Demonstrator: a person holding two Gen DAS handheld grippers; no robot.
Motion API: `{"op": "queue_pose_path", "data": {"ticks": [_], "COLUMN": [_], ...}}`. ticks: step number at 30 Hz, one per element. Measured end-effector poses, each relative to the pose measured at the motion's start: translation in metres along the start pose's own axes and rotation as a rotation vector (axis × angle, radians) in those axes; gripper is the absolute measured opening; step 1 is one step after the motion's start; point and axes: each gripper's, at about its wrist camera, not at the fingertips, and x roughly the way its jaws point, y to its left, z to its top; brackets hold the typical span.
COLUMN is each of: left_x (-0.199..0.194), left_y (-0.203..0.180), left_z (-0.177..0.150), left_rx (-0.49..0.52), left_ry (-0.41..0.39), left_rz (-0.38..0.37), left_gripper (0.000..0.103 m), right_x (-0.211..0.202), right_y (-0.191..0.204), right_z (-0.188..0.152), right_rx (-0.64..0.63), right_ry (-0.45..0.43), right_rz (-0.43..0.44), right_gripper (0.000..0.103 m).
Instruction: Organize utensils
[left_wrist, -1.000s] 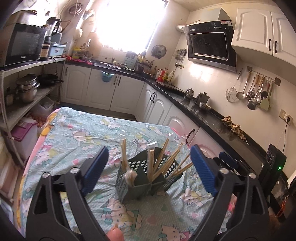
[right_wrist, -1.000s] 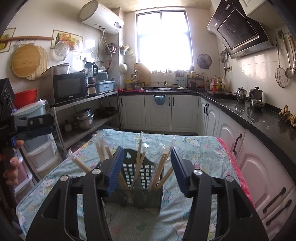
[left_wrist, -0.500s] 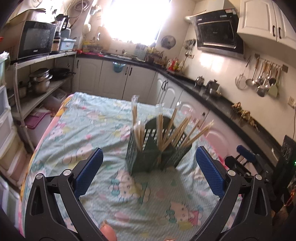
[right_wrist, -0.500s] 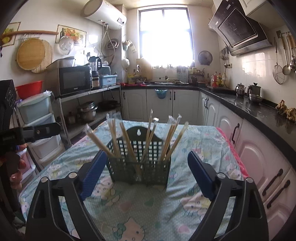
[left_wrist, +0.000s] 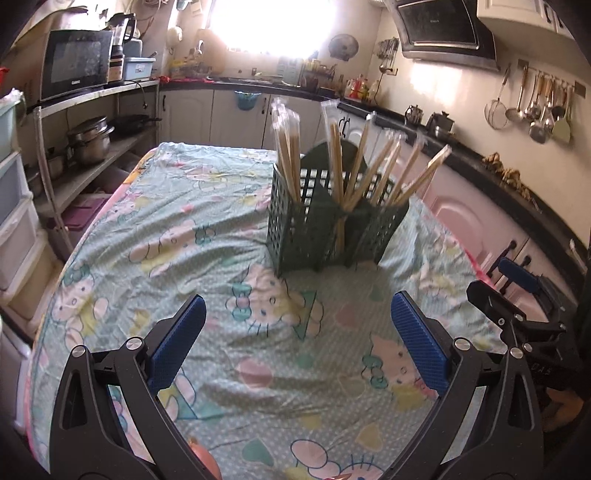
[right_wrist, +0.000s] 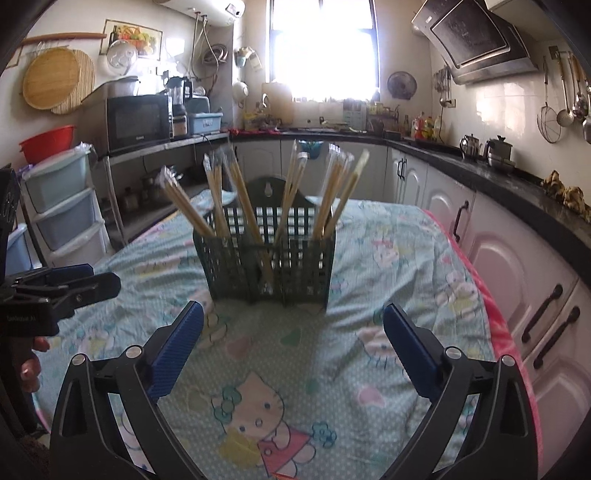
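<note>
A dark green slotted utensil basket (left_wrist: 306, 236) stands upright on the cartoon-print tablecloth (left_wrist: 166, 229), holding several wrapped wooden chopsticks (left_wrist: 334, 147) that lean out of its compartments. My left gripper (left_wrist: 297, 306) hangs open in front of the basket, short of it, with only cloth between its blue pads. In the right wrist view the same basket (right_wrist: 303, 266) and chopsticks (right_wrist: 243, 195) stand ahead of my right gripper (right_wrist: 291, 314). Its jaws are opening wide and nothing is between them. Each gripper shows at the edge of the other's view.
A black counter (right_wrist: 517, 184) over white cabinets (right_wrist: 524, 280) runs along the right and back. At the left stand a shelf with a microwave (right_wrist: 138, 120), pots, and plastic drawers (right_wrist: 62, 206). The table's right edge (right_wrist: 491, 306) lies close to the cabinets.
Both grippers have drawn back and down from the basket, which now stands further ahead. The right jaws, narrow around the basket a second ago, have spread wide; the left jaws stayed wide.
</note>
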Motion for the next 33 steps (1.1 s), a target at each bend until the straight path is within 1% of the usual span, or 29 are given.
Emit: {"op": "queue_pose_path", "data": {"ticks": [3, 7, 11, 18, 21, 28, 33], "left_x": [0.005, 0.005, 0.006, 0.0, -0.003, -0.007, -0.008], "left_y": [-0.002, -0.001, 0.002, 0.006, 0.005, 0.0, -0.002], "left_z": [-0.012, -0.022, -0.025, -0.028, -0.029, -0.031, -0.034], "left_rx": [0.001, -0.001, -0.005, -0.035, -0.037, -0.015, -0.003], "left_ry": [-0.02, -0.084, -0.122, -0.187, -0.216, -0.254, -0.273], "left_rz": [0.017, 0.055, 0.059, 0.048, 0.048, 0.034, 0.036], "left_gripper": [0.093, 0.093, 0.093, 0.093, 0.093, 0.093, 0.093], "right_x": [0.0, -0.01, -0.018, -0.029, -0.031, -0.035, -0.035], "right_y": [0.002, 0.006, 0.007, 0.004, 0.003, 0.004, 0.006], "right_z": [-0.012, -0.022, -0.027, -0.033, -0.037, -0.044, -0.048], "right_rx": [-0.019, -0.039, -0.051, -0.018, -0.011, -0.005, -0.011], "right_ry": [-0.016, -0.103, -0.198, -0.315, -0.338, -0.381, -0.39], "right_rz": [-0.022, -0.061, -0.078, -0.116, -0.114, -0.099, -0.103], "right_gripper": [0.095, 0.096, 0.097, 0.097, 0.097, 0.097, 0.097]}}
